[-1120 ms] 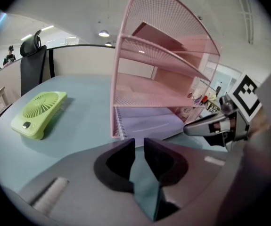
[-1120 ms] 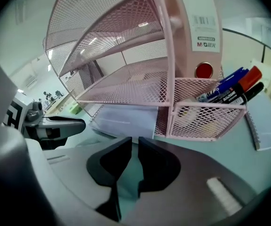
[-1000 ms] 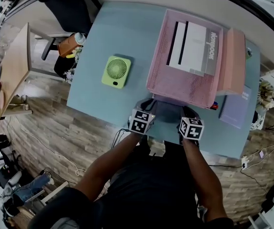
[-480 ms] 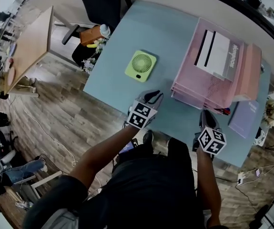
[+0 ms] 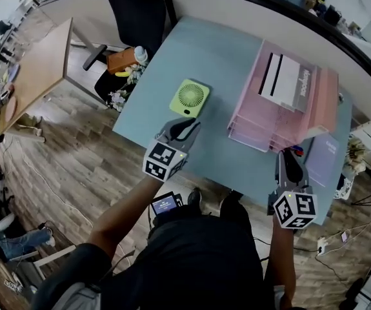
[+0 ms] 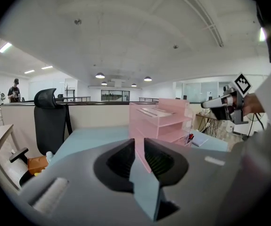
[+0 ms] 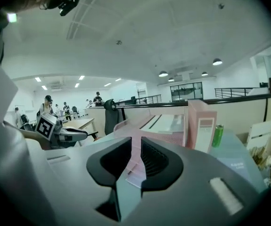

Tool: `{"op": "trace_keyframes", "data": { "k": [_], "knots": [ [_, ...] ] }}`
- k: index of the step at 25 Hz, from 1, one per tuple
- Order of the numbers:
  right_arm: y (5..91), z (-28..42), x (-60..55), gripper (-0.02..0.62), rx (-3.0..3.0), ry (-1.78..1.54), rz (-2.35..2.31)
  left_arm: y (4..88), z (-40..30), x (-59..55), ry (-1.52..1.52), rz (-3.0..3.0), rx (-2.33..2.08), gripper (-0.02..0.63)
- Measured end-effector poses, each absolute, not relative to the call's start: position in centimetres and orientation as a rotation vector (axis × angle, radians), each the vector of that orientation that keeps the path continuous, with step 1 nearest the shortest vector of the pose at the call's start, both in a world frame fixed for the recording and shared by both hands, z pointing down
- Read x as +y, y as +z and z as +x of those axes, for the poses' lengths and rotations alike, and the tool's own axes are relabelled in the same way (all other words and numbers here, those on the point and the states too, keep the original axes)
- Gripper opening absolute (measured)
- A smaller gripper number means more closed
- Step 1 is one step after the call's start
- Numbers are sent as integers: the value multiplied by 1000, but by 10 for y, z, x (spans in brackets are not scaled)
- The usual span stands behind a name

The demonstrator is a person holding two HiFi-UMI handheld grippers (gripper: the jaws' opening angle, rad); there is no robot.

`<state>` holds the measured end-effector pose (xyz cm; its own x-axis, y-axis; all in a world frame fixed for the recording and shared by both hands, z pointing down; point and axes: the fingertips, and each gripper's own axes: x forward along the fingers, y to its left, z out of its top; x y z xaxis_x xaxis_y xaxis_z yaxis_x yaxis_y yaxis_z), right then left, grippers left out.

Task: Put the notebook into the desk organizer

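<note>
Left gripper (image 5: 188,126) over near edge of table (image 5: 237,50), jaws together, nothing between. Right gripper (image 5: 286,160) over near right corner, jaws together too, holding nothing. Green fan (image 5: 190,98) just beyond left gripper, toward left edge. Pink desk organizer (image 5: 262,131) at right side of table. Notebook (image 5: 288,81) flat in its top tray, long axis near-to-far, black stripes along it, grey printed band seemingly along right side.
</note>
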<state>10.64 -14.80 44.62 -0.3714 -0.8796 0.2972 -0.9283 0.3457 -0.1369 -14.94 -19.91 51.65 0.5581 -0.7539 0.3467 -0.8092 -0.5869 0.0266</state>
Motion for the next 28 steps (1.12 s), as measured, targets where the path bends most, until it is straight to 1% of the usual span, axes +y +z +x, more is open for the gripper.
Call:
{"op": "trace_keyframes", "data": {
  "k": [6,14,17,21,28],
  "knots": [
    [387,84,-128,46,-2483,256,1593,463,-175,-186,358,2681,-1308,127],
    [328,72,-99,46,-2471,114,1627,399,-198,-159,254,2783,-1256,178],
    [316,73,-91,46,-2471,83,1655,383,-205,-146,226,2815,-1256,181],
    [307,74,-84,46,-2466,57,1688,374,-215,-136,201,2827,-1269,179],
    [309,75,-71,46,-2444,67,1711,387,-223,-119,204,2794,-1252,180]
  ]
}}
